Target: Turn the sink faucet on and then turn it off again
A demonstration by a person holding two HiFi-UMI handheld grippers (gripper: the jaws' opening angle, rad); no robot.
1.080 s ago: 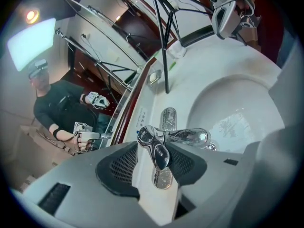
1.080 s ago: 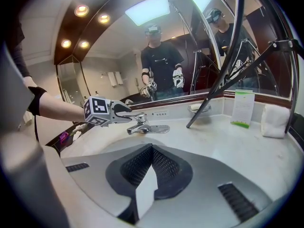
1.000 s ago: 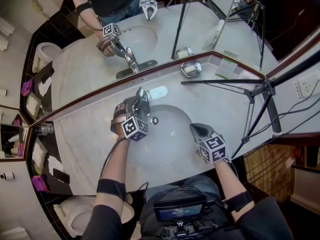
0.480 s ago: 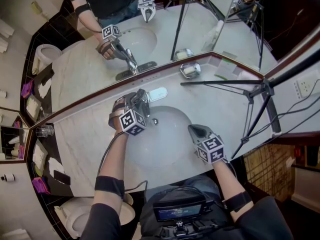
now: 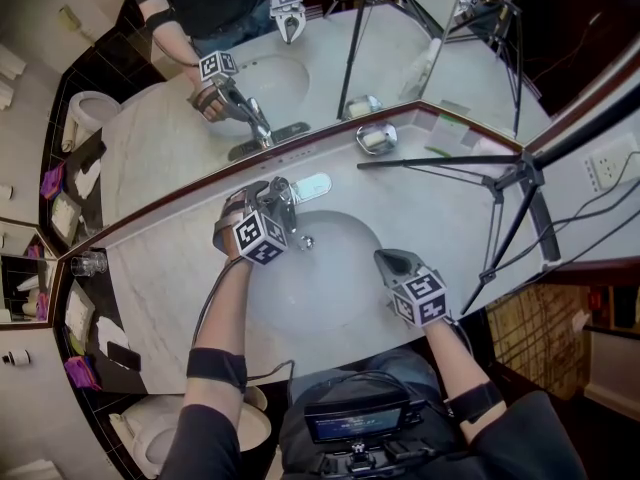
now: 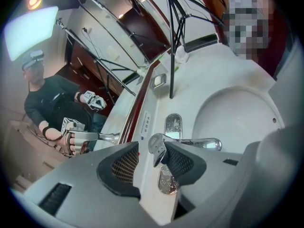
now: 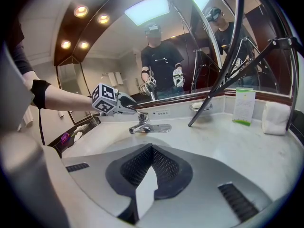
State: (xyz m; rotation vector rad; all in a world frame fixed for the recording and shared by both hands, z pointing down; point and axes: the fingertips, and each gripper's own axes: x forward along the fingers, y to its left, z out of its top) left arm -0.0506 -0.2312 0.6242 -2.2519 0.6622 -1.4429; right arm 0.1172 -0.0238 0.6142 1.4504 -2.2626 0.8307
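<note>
Reaching to the back rim of the basin [image 5: 345, 293], the left gripper [image 6: 152, 151] has its jaws apart round the faucet lever [image 6: 156, 145], which leans on one pad only and is not clamped. No water shows under the spout, so I judge the faucet [image 6: 202, 142] to be off now, but I cannot tell if the turning on is still to come. It stands at the middle of the basin's back rim, its long axis running out over the basin toward the person, while at the basin's front right rim the right gripper [image 5: 386, 259] hovers clenched on nothing.
</note>
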